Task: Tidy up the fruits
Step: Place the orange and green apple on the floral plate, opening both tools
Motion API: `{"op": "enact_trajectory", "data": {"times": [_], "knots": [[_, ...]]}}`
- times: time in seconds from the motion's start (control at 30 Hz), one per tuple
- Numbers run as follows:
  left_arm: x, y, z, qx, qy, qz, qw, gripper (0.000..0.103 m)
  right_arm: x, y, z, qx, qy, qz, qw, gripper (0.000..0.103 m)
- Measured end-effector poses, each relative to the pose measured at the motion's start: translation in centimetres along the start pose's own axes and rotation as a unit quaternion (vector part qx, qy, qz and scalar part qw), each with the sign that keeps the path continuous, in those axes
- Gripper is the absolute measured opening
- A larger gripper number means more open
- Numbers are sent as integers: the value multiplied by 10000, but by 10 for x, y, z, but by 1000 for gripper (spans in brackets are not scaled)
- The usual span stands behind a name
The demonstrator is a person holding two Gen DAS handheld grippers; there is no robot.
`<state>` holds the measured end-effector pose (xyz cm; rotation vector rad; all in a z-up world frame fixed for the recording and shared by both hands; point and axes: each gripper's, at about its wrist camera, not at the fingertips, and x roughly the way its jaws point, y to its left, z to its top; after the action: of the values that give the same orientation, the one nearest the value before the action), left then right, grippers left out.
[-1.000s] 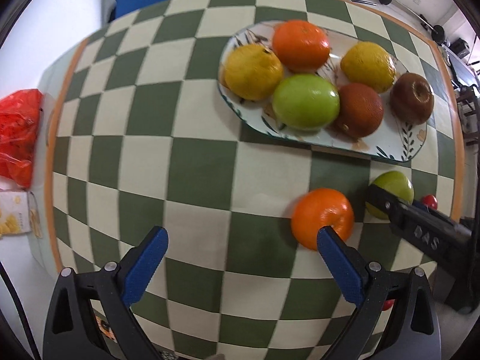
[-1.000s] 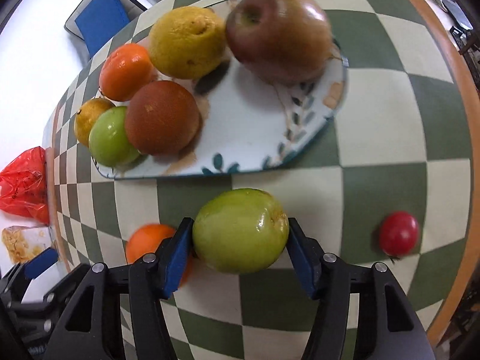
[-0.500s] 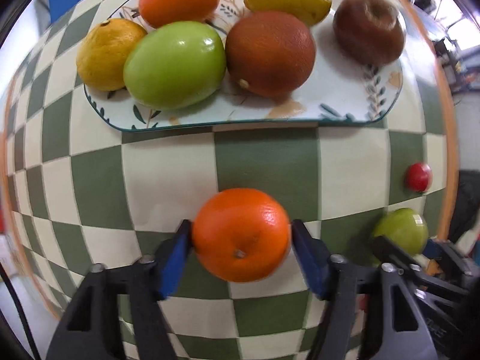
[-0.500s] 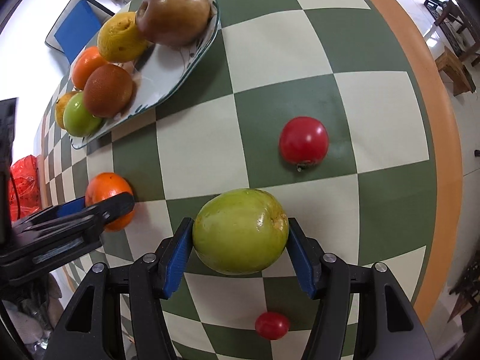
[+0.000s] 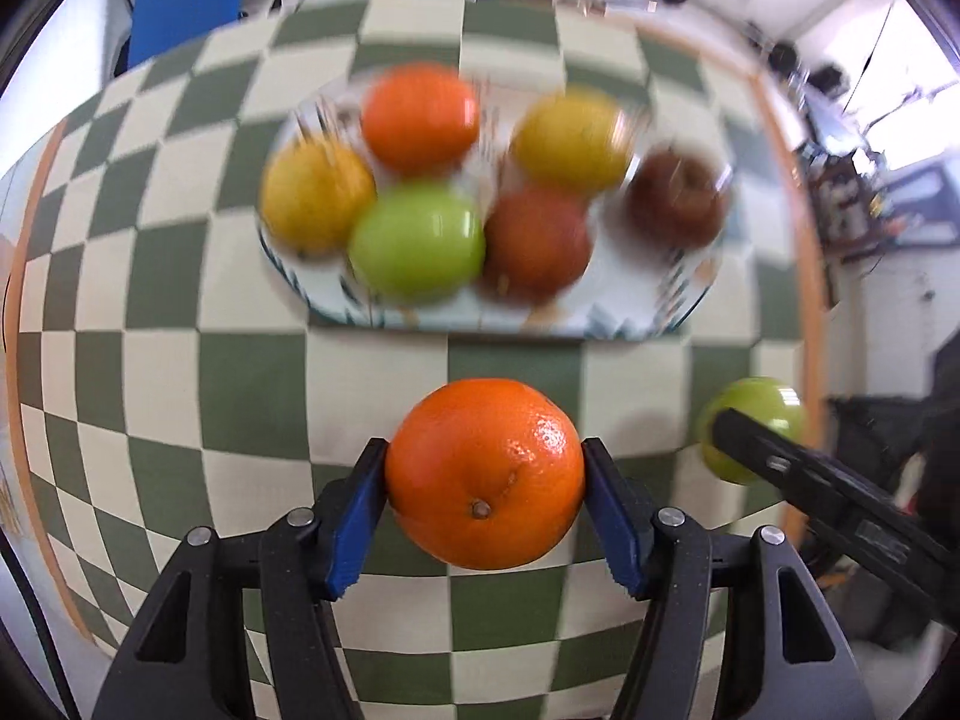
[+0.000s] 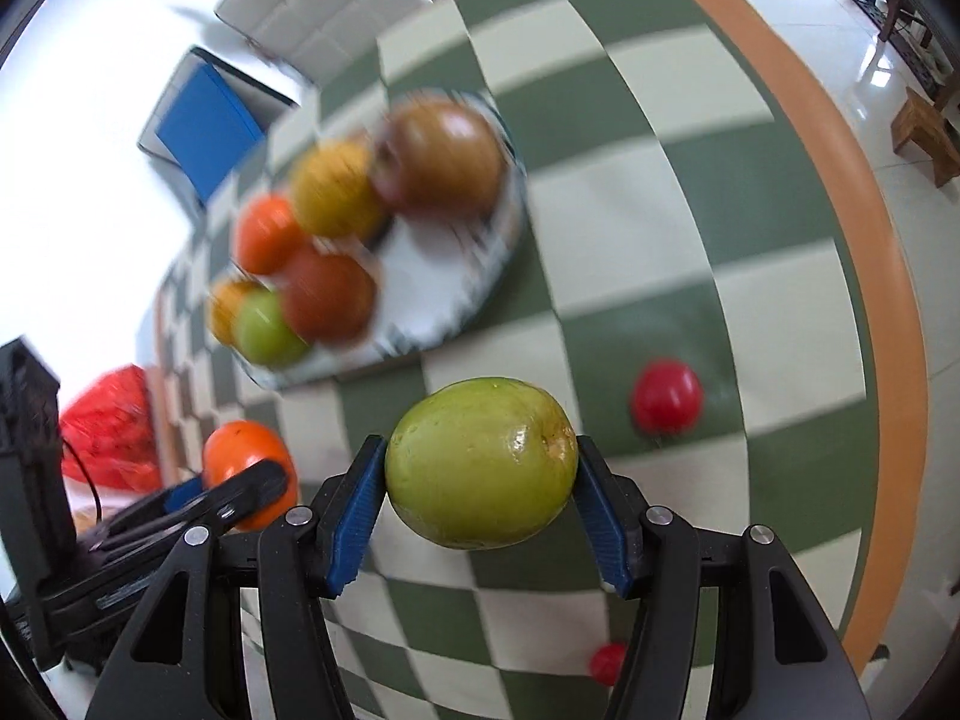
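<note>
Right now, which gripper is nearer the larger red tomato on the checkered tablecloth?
Right. The right gripper, clamping a green apple, hangs beside the tomato; the left gripper, holding an orange, sits farther off.

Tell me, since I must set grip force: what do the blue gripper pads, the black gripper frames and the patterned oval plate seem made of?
Blue gripper pads: matte, ribbed edge, probably rubber or soft plastic. Black gripper frames: finely textured matte surface with metal pins, likely rigid, perhaps printed, plastic. Patterned oval plate: pale and painted, probably glazed ceramic, though blur leaves melamine possible.
</note>
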<state>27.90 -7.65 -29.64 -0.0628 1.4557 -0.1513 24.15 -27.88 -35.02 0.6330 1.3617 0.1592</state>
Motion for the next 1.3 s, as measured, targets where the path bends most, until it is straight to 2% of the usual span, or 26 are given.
{"op": "enact_trajectory", "data": {"times": [0.13, 0.27, 0.4, 0.57, 0.7, 0.8, 0.9, 0.97, 1.2, 1.3], "knots": [[-53, 9, 37, -151, -426, -388, 9982, 61, -7, 22, 33, -64, -195, 87, 9998, 63], [-79, 28, 81, -289, -685, -450, 9962, 61, 6, 37, 58, -119, -228, -20, 9997, 63], [-70, 45, 123, -355, -709, -115, 9968, 61, 25, 45, 76, -208, -142, -228, 9994, 63], [-25, 70, 157, -359, -316, 361, 9982, 61, 47, 54, 76, -315, -73, -424, 9986, 63], [9, 86, 167, -401, -9, 603, 9974, 61, 52, 55, 72, -365, -57, -483, 9981, 64], [28, 91, 175, -424, 183, 607, 9971, 61, 55, 55, 72, -383, -58, -502, 9980, 64], [42, 89, 175, -394, 349, 523, 9972, 62, 56, 56, 74, -358, -38, -510, 9980, 64], [42, 87, 176, -383, 275, 498, 9976, 62, 57, 56, 75, -347, -4, -500, 9981, 64], [51, 95, 178, -544, 500, 124, 9972, 63, 55, 53, 76, -193, 79, -455, 9987, 65], [50, 93, 175, -509, 570, 105, 9970, 63, 52, 58, 75, -251, 68, -441, 9987, 71]]}}
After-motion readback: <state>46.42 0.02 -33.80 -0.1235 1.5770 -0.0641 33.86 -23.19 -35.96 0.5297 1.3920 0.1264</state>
